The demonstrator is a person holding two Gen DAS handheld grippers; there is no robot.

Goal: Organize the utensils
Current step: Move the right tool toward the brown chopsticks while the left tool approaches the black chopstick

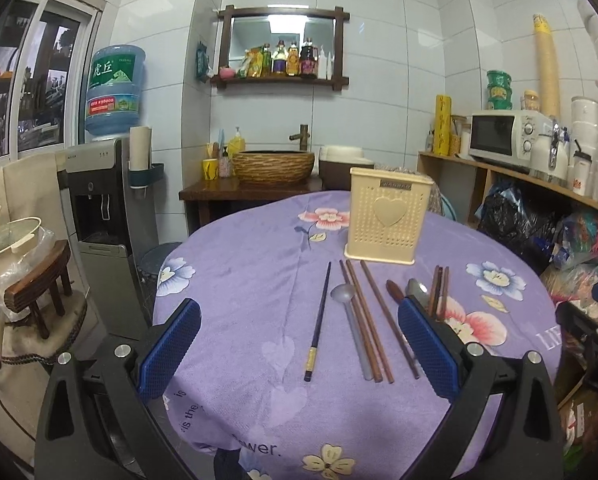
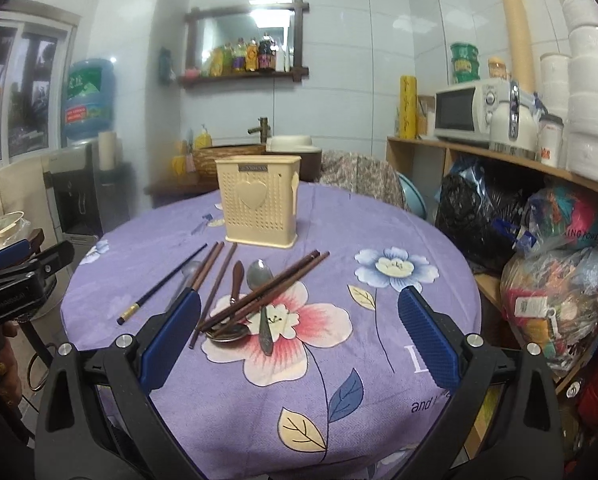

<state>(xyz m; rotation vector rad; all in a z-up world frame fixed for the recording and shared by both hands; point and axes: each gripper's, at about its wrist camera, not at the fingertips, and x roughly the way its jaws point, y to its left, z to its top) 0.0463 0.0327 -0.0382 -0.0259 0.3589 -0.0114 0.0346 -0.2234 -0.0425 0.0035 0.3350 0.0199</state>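
A cream perforated utensil holder (image 1: 385, 220) with a heart stands upright at the far side of the purple flowered tablecloth (image 1: 259, 248); it also shows in the right wrist view (image 2: 259, 204). In front of it lie a dark chopstick (image 1: 319, 320), a grey spoon (image 1: 349, 312), brown chopsticks (image 1: 369, 320), and a pile of spoons and chopsticks (image 2: 255, 300). My left gripper (image 1: 299, 344) is open above the near utensils. My right gripper (image 2: 299, 336) is open, empty, near the pile.
A water dispenser (image 1: 103, 184) and a wooden stool (image 1: 39, 280) stand left of the table. A shelf with a microwave (image 2: 471, 110) and bags (image 2: 559, 280) is on the right. A basin (image 1: 273, 166) sits behind the table.
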